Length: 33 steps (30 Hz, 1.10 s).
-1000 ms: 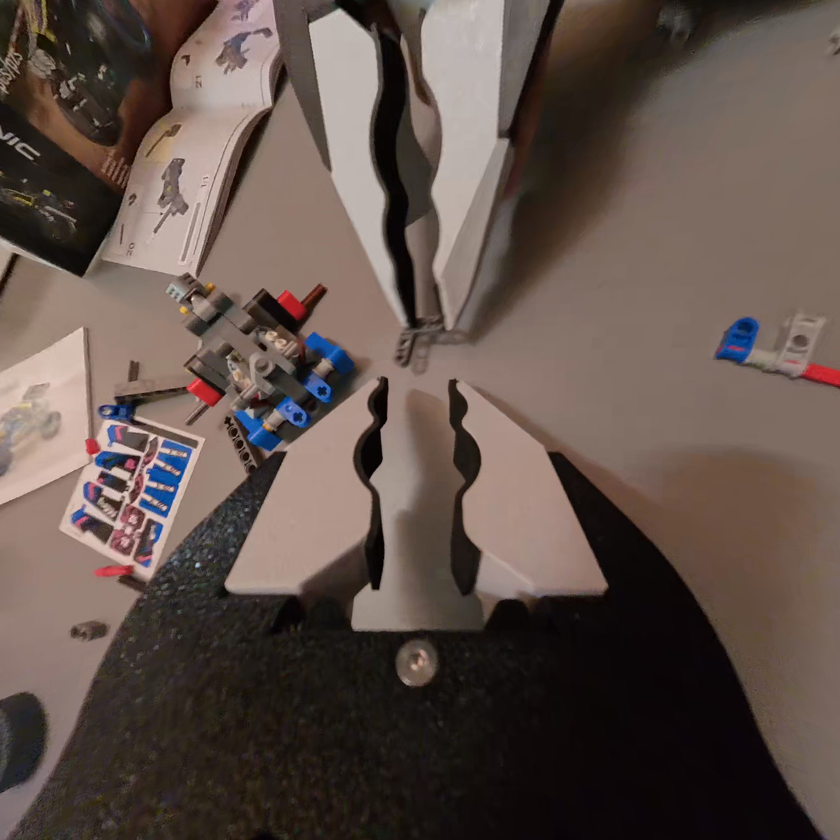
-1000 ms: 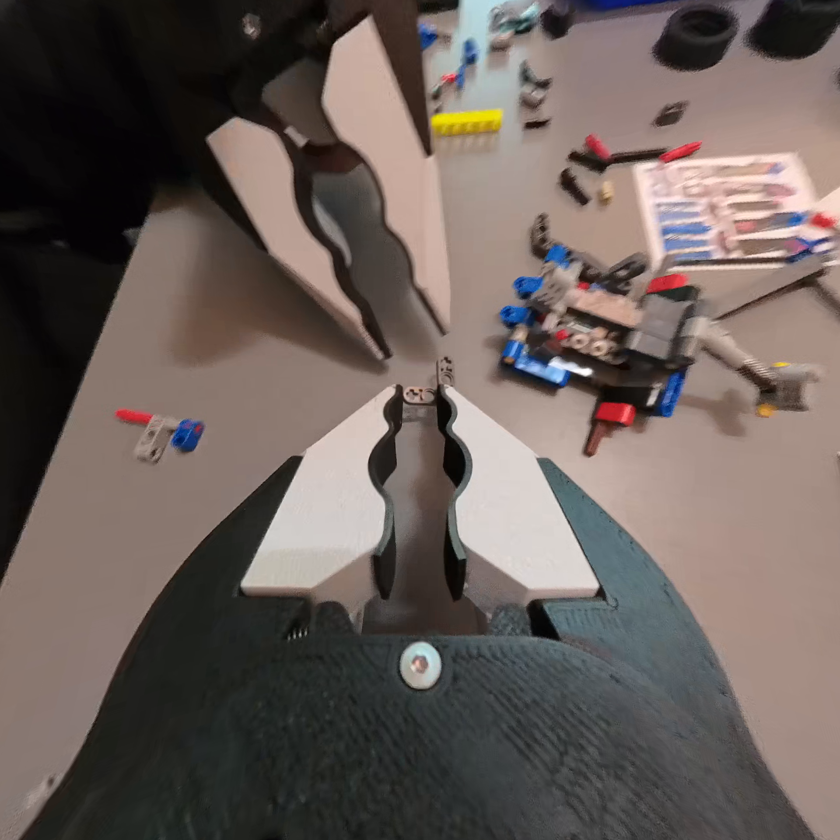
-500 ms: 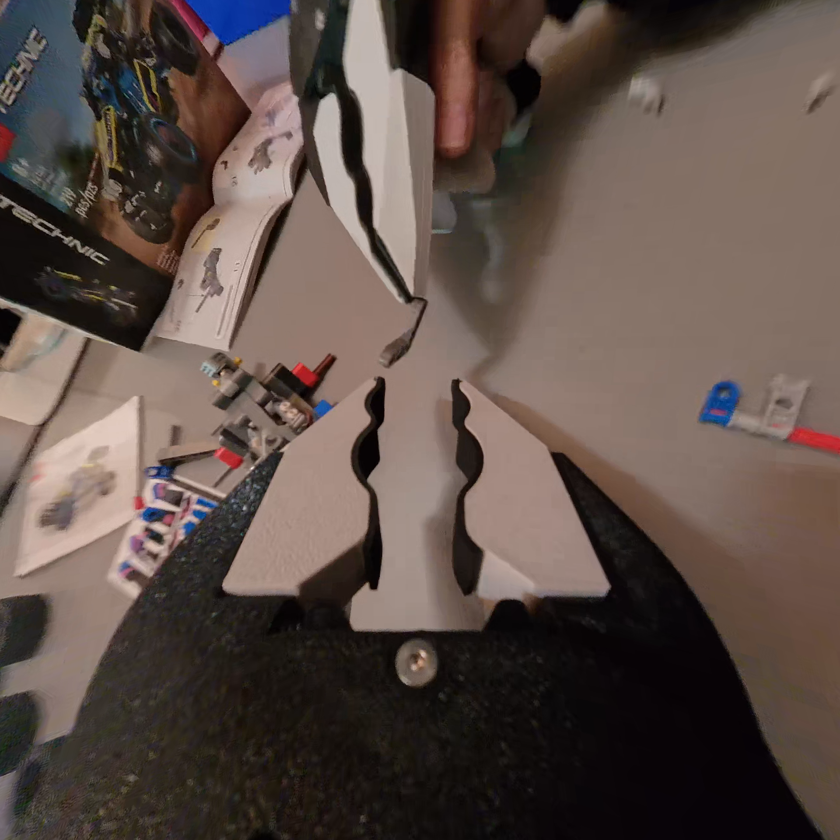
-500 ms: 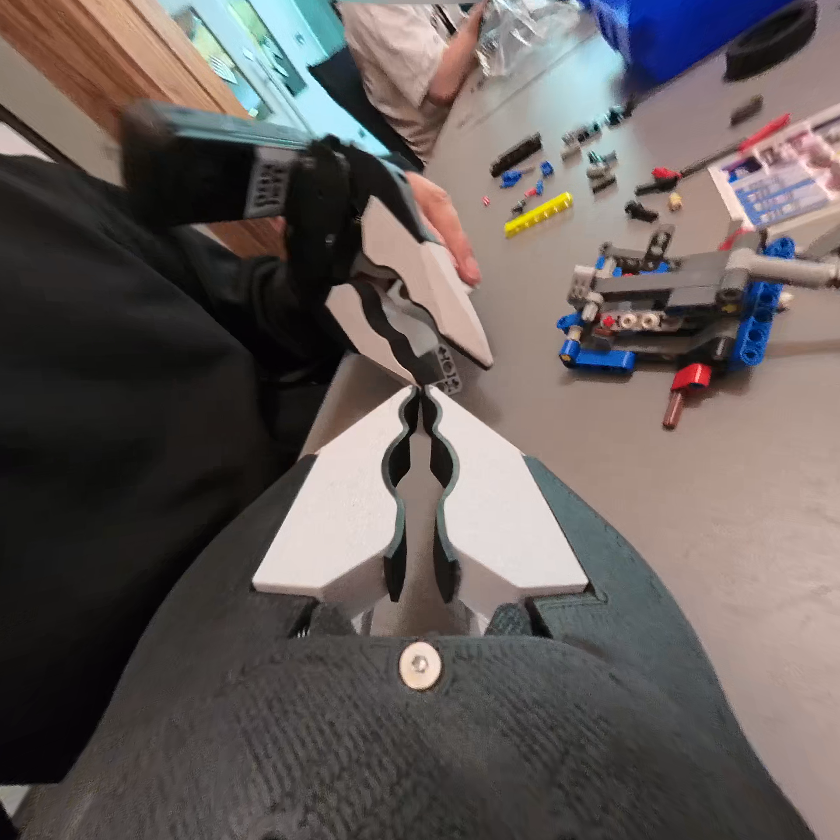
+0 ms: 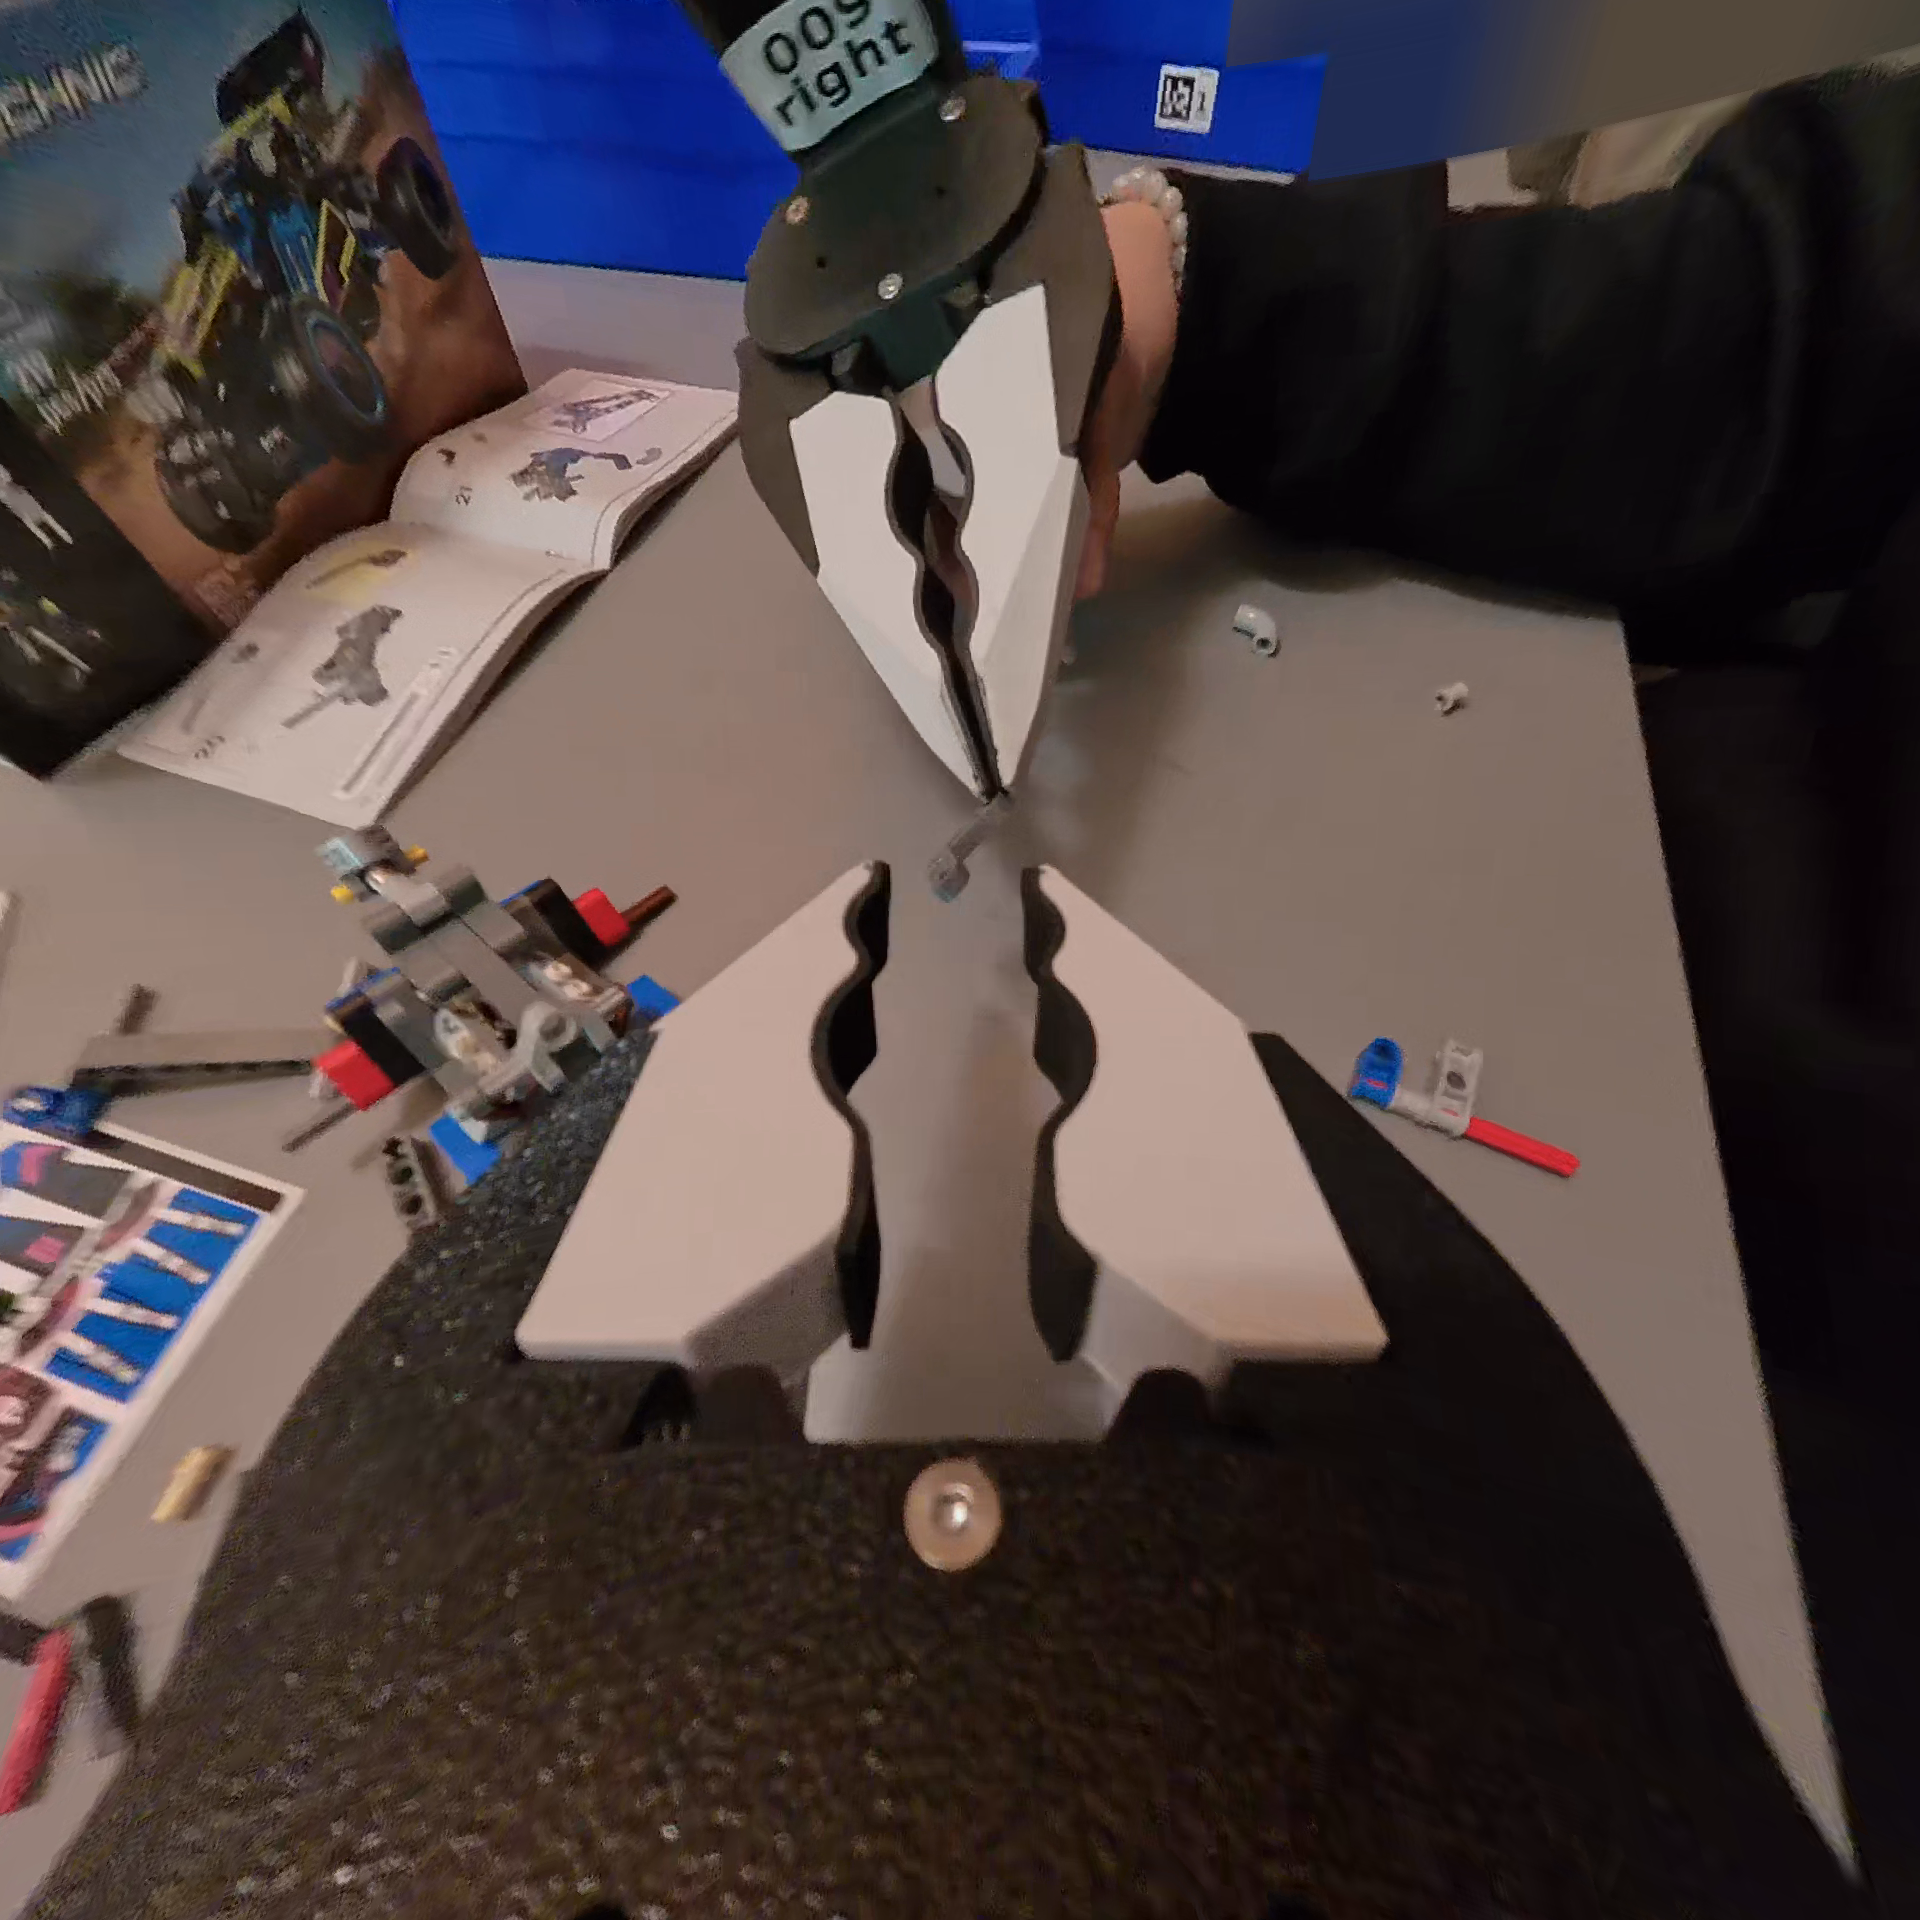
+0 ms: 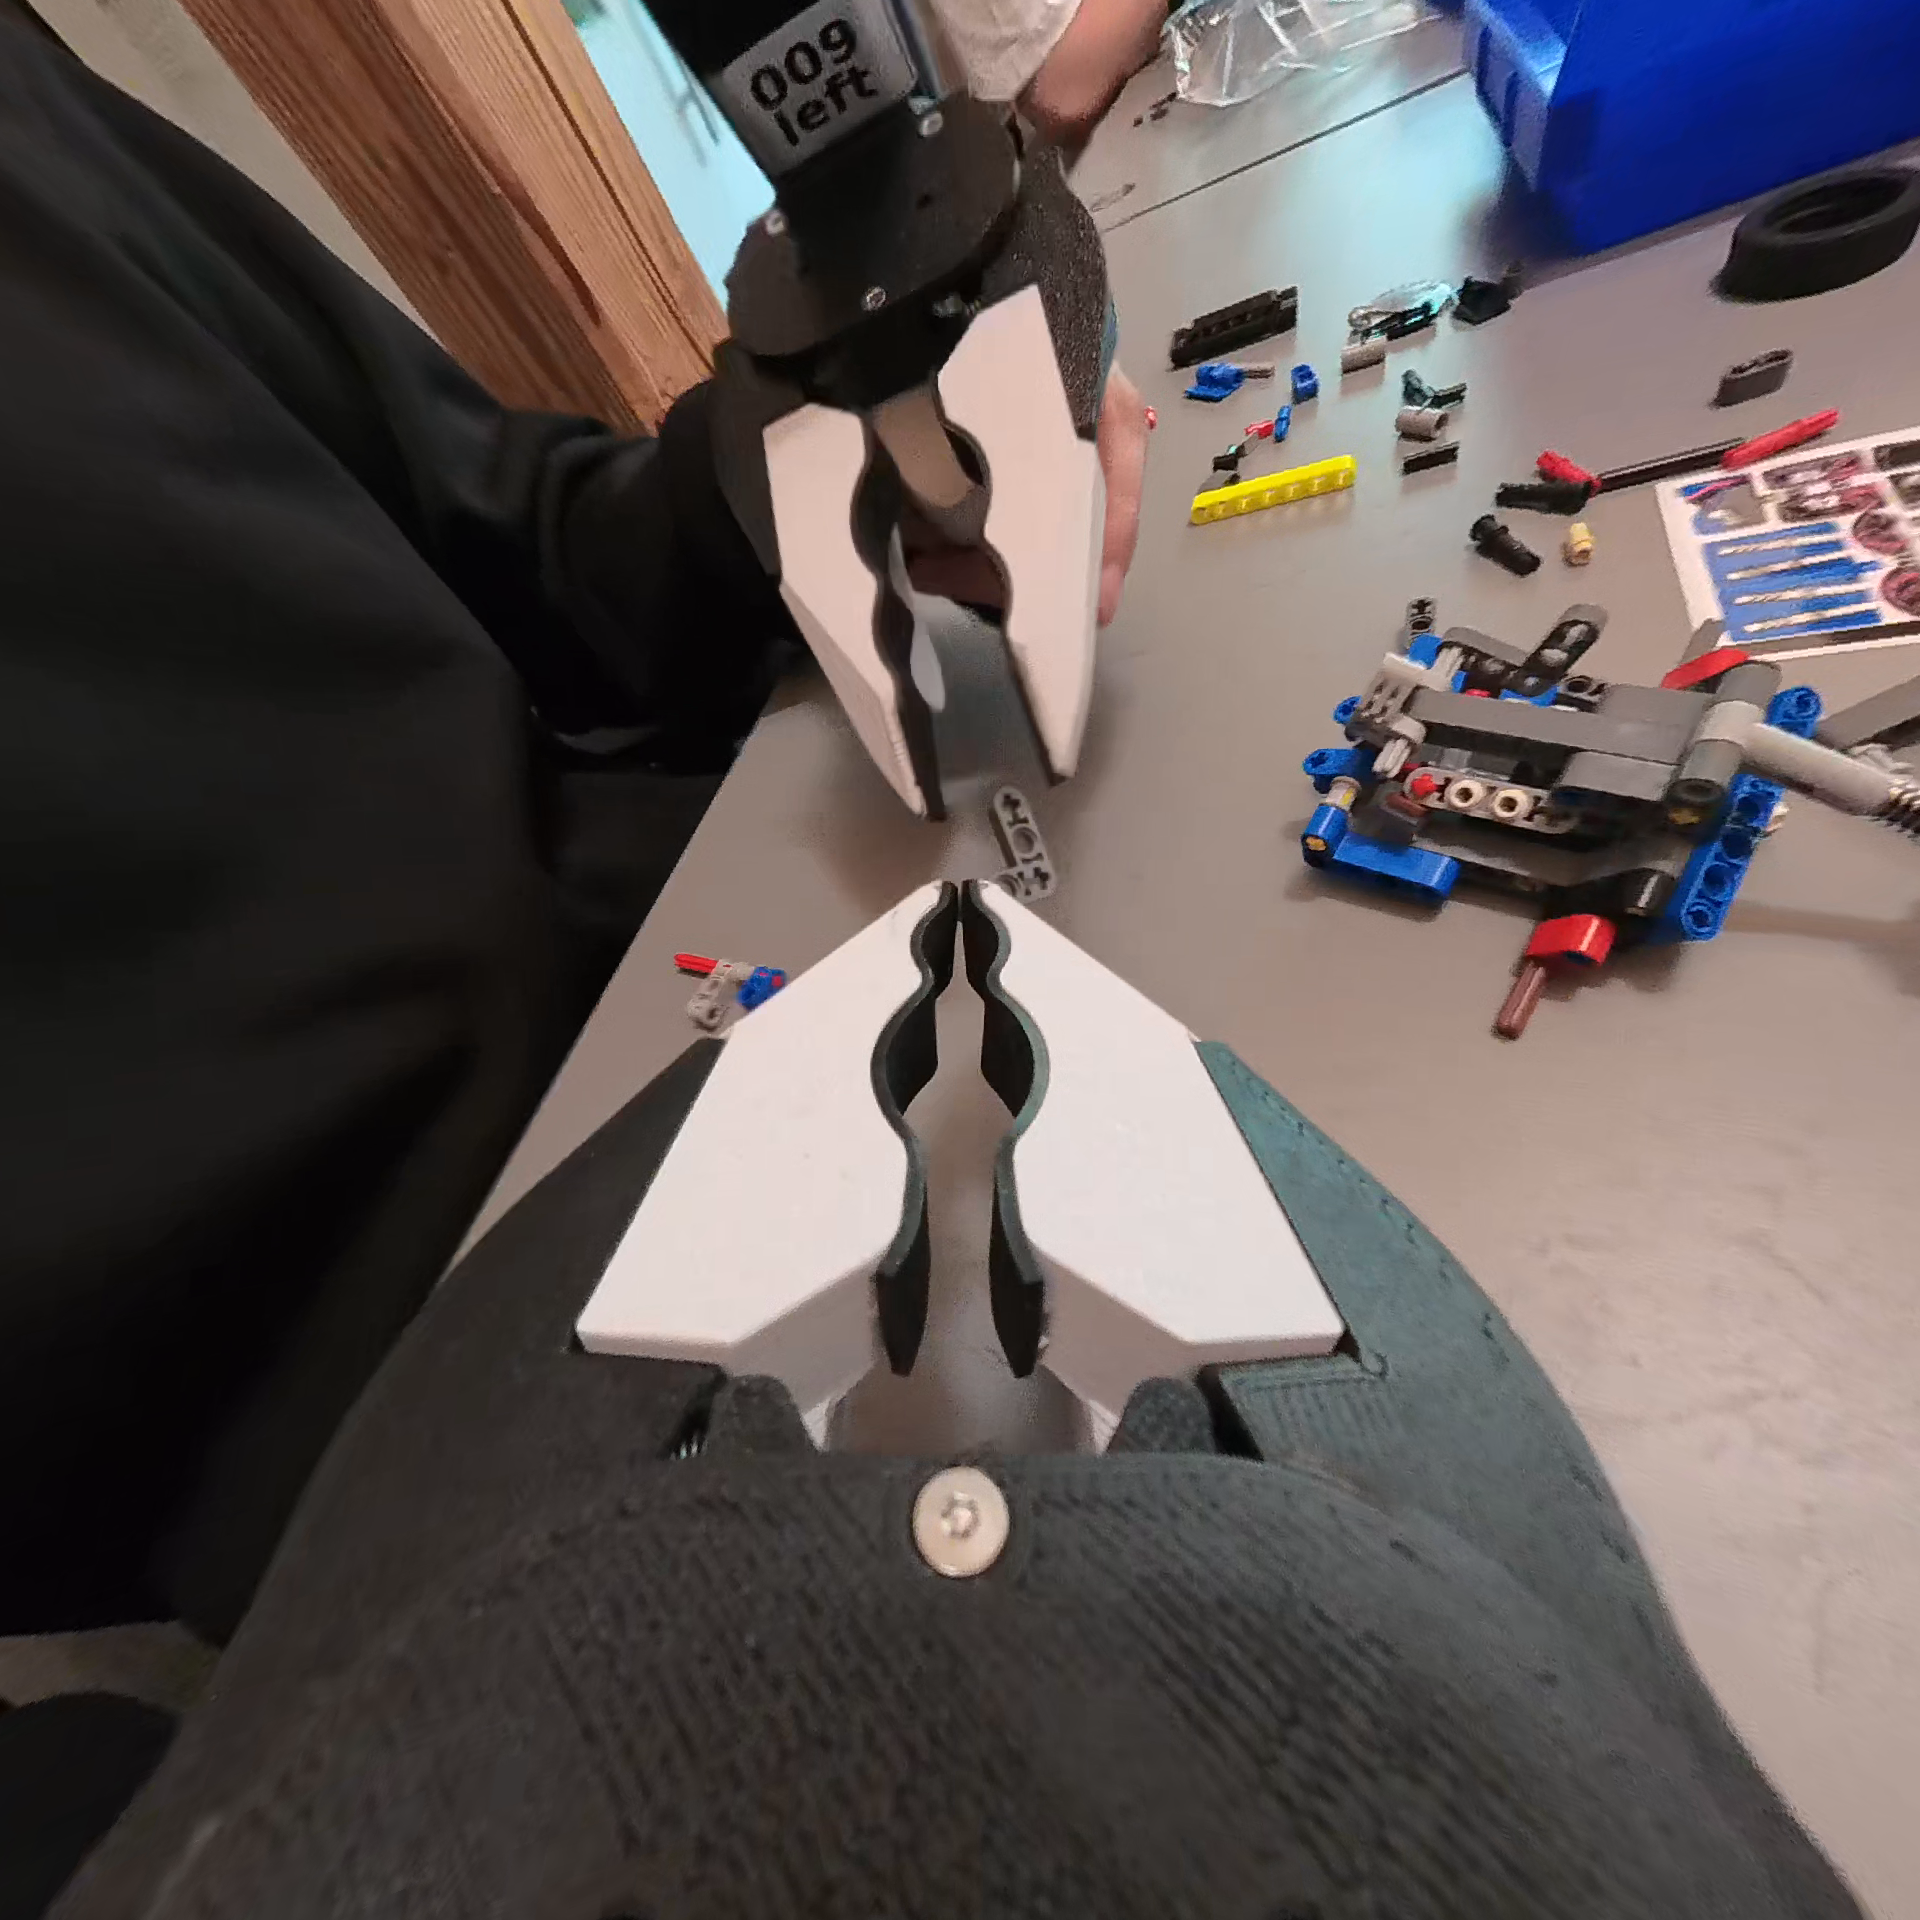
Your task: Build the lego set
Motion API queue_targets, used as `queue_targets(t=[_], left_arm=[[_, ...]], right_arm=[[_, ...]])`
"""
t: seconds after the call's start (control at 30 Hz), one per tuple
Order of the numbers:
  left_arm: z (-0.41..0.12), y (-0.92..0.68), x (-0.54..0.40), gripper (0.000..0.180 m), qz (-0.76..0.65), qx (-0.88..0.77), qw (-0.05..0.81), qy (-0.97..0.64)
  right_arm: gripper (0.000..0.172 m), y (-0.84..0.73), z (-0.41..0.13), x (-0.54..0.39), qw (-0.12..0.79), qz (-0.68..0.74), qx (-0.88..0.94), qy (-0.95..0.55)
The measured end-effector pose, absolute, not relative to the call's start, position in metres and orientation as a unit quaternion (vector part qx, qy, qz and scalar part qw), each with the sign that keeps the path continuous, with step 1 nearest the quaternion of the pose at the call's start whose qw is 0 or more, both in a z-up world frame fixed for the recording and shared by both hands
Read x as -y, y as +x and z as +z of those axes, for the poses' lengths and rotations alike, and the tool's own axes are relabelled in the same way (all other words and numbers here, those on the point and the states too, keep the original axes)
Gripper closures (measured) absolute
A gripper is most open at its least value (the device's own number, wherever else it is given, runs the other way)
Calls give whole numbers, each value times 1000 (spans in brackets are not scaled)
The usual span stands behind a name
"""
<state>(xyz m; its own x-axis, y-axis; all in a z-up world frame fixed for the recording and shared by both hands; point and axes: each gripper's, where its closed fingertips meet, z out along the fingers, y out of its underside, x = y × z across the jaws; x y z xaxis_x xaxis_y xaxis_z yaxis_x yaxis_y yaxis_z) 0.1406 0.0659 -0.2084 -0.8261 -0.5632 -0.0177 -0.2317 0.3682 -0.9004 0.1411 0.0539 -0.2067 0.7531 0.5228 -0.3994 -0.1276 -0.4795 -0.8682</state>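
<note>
My right gripper [image 6: 958, 885] has its jaws together at the tips, pinching one end of a small grey L-shaped beam [image 6: 1024, 844]. From the right wrist view the beam sticks out just past the right fingertip, holes facing the camera. The left wrist view shows the same right gripper [image 5: 987, 795] from in front, pointing down, tips pressed on the beam's upper end; the grey L-shaped beam [image 5: 961, 854] hangs off the tips, clear of the table [image 5: 1299, 883].

My left gripper [image 5: 954, 883] stands apart, nothing between its pads. The beam's lower end sits just ahead of the gap, touching neither pad. In the right wrist view the left gripper [image 6: 987, 795] shows the same wide gap, beam just below its tips.

Only in the left wrist view:
- set box [image 5: 208, 312] standing at the far left
- open instruction booklet [image 5: 436, 582] lying beside it
- two small grey connectors [image 5: 1257, 629] near the far right edge

Only in the right wrist view:
- yellow beam [image 6: 1273, 488]
- black tire [image 6: 1829, 234] and blue bin [image 6: 1704, 104] at the far end
- loose black, red and blue pins scattered round the yellow beam
- wooden post [image 6: 468, 187] behind the left gripper

In both:
- part-built blue and grey chassis [image 6: 1558, 779], left of my left gripper [image 5: 478, 997]
- sticker sheet [image 5: 114, 1309]
- small red-axle piece with blue and grey connectors [image 5: 1455, 1107], near the table edge
</note>
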Motion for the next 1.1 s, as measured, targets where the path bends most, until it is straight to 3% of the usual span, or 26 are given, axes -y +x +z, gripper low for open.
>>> queue_targets(t=[0.1,0.2,0.27,0.33,0.43,0.57,0.7,0.77,0.93,1.0,1.1], left_arm=[[-209,141,-66,157,-472,-830,220,-200],[-212,144,-63,177,-445,-842,248,-177],[-214,144,-62,178,-442,-845,247,-171],[-215,145,-62,179,-452,-840,228,-196],[-215,154,-72,180,-488,-801,171,-301],[-206,154,-74,180,-567,-724,50,-390],[-201,152,-69,180,-587,-719,53,-368],[-199,154,-65,180,-593,-720,61,-355],[-210,162,-72,178,-557,-748,115,-342],[-214,172,-90,164,-514,-759,184,-354],[-215,192,-135,164,-410,-748,313,-418]], right_arm=[[172,141,-205,-53,493,356,106,-787],[172,139,-204,-52,492,374,102,-779],[172,139,-205,-51,487,376,103,-782],[172,144,-204,-52,497,365,95,-782],[151,158,-200,-53,530,302,113,-784],[147,169,-196,-63,571,197,132,-786],[148,157,-201,-69,559,242,123,-784],[169,153,-203,-69,552,237,139,-787],[171,162,-212,-70,541,168,160,-809],[171,176,-217,-70,531,138,140,-824],[171,200,-219,-68,535,113,92,-832]])
